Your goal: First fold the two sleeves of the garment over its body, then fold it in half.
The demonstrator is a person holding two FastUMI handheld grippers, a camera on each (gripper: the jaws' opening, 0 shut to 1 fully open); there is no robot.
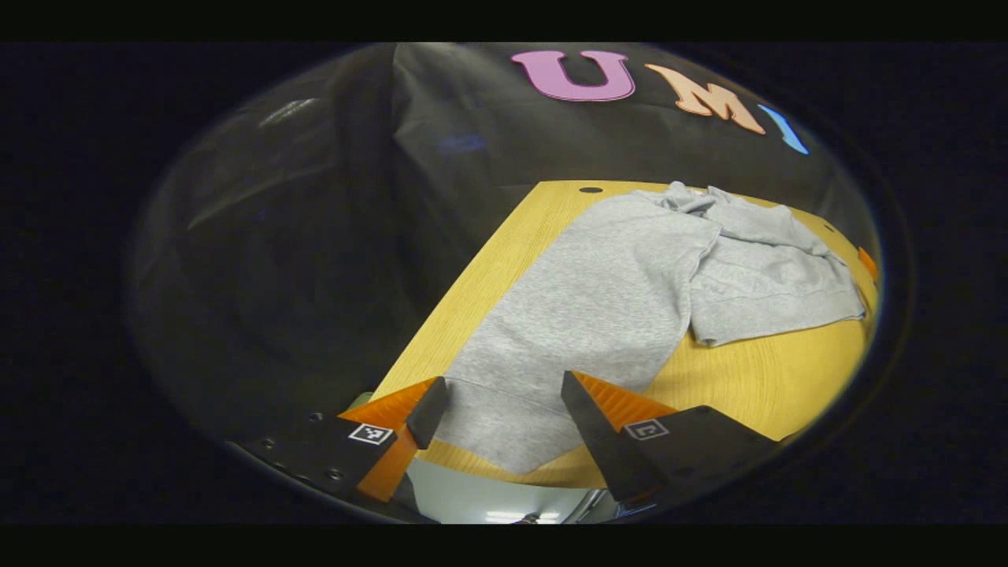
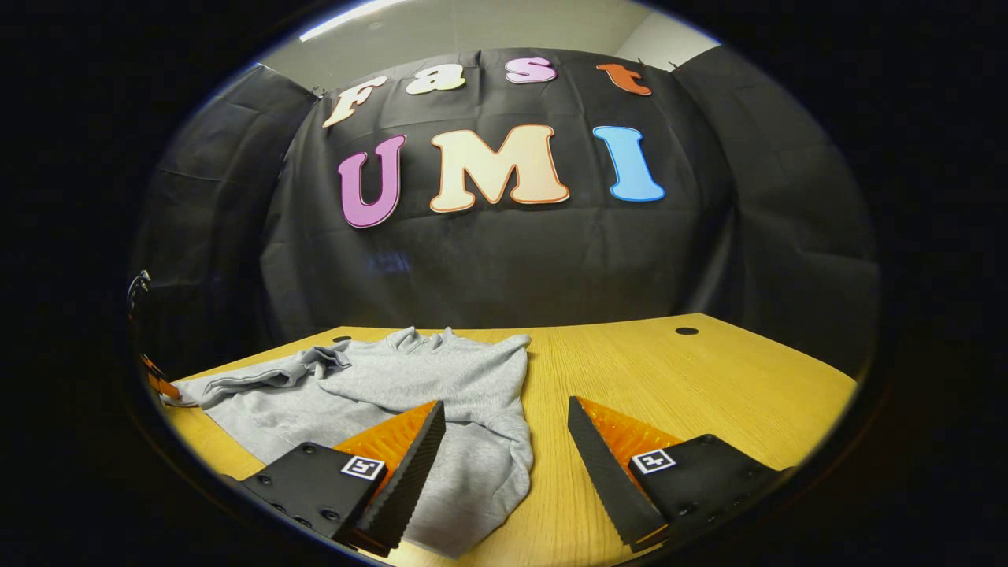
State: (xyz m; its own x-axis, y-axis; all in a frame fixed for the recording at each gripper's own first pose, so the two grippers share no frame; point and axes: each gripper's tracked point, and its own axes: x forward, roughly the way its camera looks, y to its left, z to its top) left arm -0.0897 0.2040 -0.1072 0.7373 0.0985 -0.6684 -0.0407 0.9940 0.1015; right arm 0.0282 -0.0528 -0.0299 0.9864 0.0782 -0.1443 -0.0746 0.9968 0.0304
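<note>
A grey long-sleeved garment [image 1: 614,291] lies on the wooden table [image 1: 756,378]. In the left gripper view its near end reaches between the fingers of my left gripper [image 1: 504,383], which is open and hovers just above the cloth. A folded part [image 1: 776,291] lies over the garment's far right side. In the right gripper view the garment [image 2: 441,378] lies to the left, with one sleeve [image 2: 260,379] stretched out leftward. My right gripper [image 2: 505,404] is open over the garment's right edge, its left finger above the cloth and its right finger above bare wood.
The table's left edge [image 1: 465,291] drops off into the dark booth. Small cable holes [image 2: 687,331] sit near the table's back edge. Bare wood [image 2: 669,378] spreads to the right of the garment. A small orange part [image 2: 161,386] shows by the sleeve's end.
</note>
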